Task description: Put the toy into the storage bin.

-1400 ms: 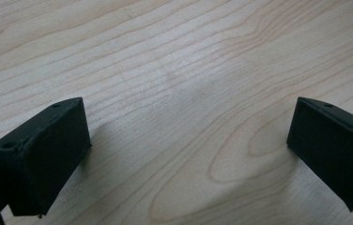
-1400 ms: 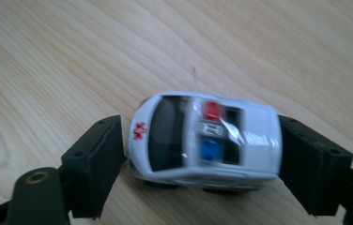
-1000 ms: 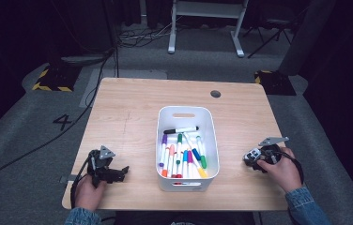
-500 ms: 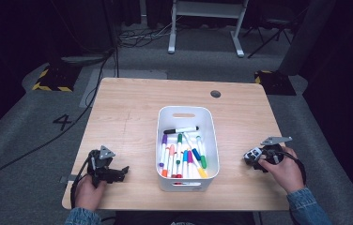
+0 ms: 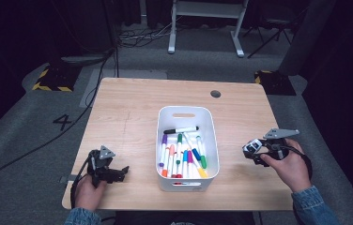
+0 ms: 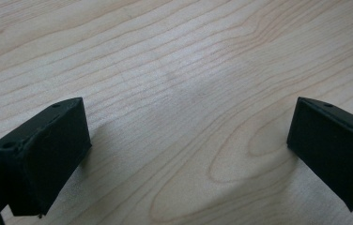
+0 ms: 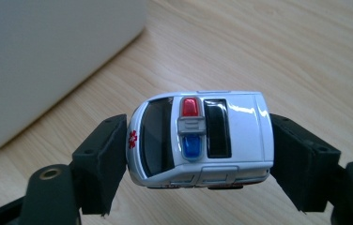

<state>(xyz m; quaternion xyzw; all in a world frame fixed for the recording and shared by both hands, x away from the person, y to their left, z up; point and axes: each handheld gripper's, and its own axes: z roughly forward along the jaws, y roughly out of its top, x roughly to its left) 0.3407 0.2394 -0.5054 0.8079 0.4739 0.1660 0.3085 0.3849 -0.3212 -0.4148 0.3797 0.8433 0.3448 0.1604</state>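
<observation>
High view: a wooden desk point(image 5: 132, 112) stands on a grey floor, with a round cable port point(image 5: 215, 93) near its far edge. A white bin point(image 5: 187, 148) sits near the middle of the desk toward the near edge and holds a loose pile of coloured markers point(image 5: 182, 154), one black marker lying crosswise at the far end. The left gripper point(image 5: 118, 173) rests low by the near left corner, well apart from the bin, with bare desk between them. The right gripper point(image 5: 249, 150) is held to the right of the bin, close to the desk's right edge; a small white object sits at its tip. The far half of the desk is bare.

Left gripper view: the two black fingers point(image 6: 43, 154) stand wide apart, released, with only bare wood grain between them and no obstacle ahead.

Right gripper view: the right gripper's fingers point(image 7: 102, 161) are clenched on a toy police car point(image 7: 202, 138), one pad against its front end and one against its rear. The car is white, with a red and blue light bar across the roof and a red emblem on the hood. It is held just above the desk. The bin's white wall point(image 7: 48, 61) rises at upper left, near but apart from the car; open desk lies to the right.
</observation>
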